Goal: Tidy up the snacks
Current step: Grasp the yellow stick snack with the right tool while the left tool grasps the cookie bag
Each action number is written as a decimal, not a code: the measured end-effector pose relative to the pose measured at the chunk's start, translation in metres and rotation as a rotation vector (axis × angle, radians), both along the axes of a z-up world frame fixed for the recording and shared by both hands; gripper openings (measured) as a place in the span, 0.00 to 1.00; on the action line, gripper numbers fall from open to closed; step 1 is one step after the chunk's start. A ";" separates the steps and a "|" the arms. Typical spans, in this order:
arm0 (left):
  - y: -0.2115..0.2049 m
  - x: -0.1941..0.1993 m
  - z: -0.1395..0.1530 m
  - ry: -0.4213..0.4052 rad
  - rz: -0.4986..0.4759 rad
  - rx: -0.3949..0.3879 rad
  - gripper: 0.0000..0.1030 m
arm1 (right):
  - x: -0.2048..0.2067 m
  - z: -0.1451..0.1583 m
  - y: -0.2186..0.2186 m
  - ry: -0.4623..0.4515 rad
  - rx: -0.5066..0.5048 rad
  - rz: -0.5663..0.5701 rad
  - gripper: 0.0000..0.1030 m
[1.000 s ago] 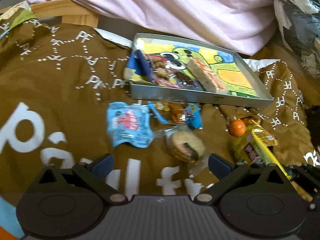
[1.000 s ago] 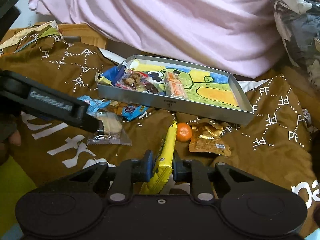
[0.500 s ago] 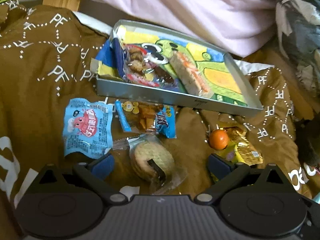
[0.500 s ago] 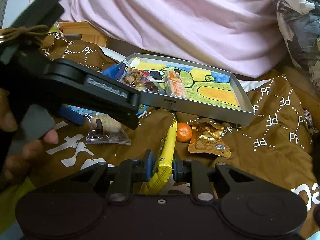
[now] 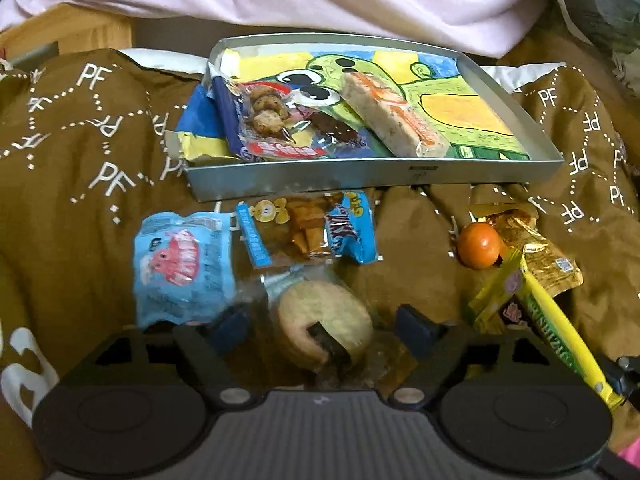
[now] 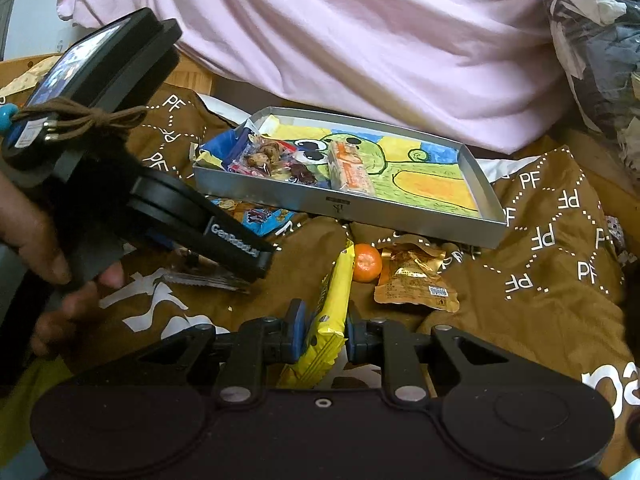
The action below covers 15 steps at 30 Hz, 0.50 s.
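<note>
My left gripper (image 5: 324, 326) is open, its blue fingers on either side of a round cookie in a clear wrapper (image 5: 324, 320) lying on the brown blanket. My right gripper (image 6: 326, 332) is shut on the near end of a long yellow snack bar (image 6: 334, 300), whose far end points at a small orange (image 6: 366, 262). A silver tray (image 5: 360, 180) with a cartoon drawing inside holds a cookie bag (image 5: 272, 120) and a white-and-orange bar (image 5: 394, 116). In the right wrist view the left gripper (image 6: 236, 244) shows at the left, held by a hand (image 6: 36, 240).
A light blue packet (image 5: 182, 264) and a blue-edged snack pack (image 5: 308, 232) lie between the cookie and the tray. A gold packet (image 5: 540, 248) sits beside the orange (image 5: 478, 246). Pink bedding (image 6: 360, 40) rises behind the tray, with a wooden edge (image 5: 68, 32) far left.
My left gripper has moved forward and down, so its fingers now straddle the cookie and stand slightly closer together. The right gripper has stayed put, shut on the yellow bar.
</note>
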State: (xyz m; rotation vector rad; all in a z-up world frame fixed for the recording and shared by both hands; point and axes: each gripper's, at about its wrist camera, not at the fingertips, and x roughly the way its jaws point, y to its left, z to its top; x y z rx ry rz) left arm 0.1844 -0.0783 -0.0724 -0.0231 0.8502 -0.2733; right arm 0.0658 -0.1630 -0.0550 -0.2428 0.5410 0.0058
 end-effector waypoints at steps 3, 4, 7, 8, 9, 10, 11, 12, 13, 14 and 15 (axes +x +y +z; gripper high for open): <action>0.009 0.000 0.003 0.009 0.006 -0.023 0.66 | -0.002 0.000 0.000 -0.003 0.005 0.004 0.21; 0.012 -0.001 0.003 0.012 0.008 -0.034 0.63 | -0.003 0.000 0.000 -0.003 0.007 0.005 0.21; 0.021 -0.006 0.004 0.024 0.010 -0.063 0.60 | -0.004 0.001 0.000 -0.005 0.014 0.008 0.21; 0.024 -0.008 0.005 0.028 0.010 -0.070 0.59 | -0.005 0.000 0.000 -0.005 0.015 0.009 0.21; 0.027 -0.011 0.005 0.032 0.008 -0.076 0.58 | -0.006 0.000 0.001 -0.006 0.015 0.010 0.21; 0.030 -0.015 0.006 0.038 0.007 -0.082 0.58 | -0.007 0.000 0.001 -0.007 0.016 0.011 0.21; 0.033 -0.019 0.007 0.045 0.006 -0.085 0.58 | -0.007 0.000 0.001 -0.007 0.016 0.013 0.21; 0.036 -0.023 0.008 0.053 0.004 -0.088 0.58 | -0.007 0.000 0.002 -0.007 0.015 0.013 0.21; 0.039 -0.028 0.010 0.059 0.000 -0.090 0.58 | -0.007 0.000 0.003 -0.007 0.015 0.013 0.21; 0.041 -0.032 0.011 0.061 -0.008 -0.088 0.58 | -0.007 -0.001 0.003 -0.007 0.015 0.013 0.21; 0.042 -0.035 0.012 0.060 -0.014 -0.085 0.58 | -0.007 -0.001 0.003 -0.007 0.015 0.013 0.21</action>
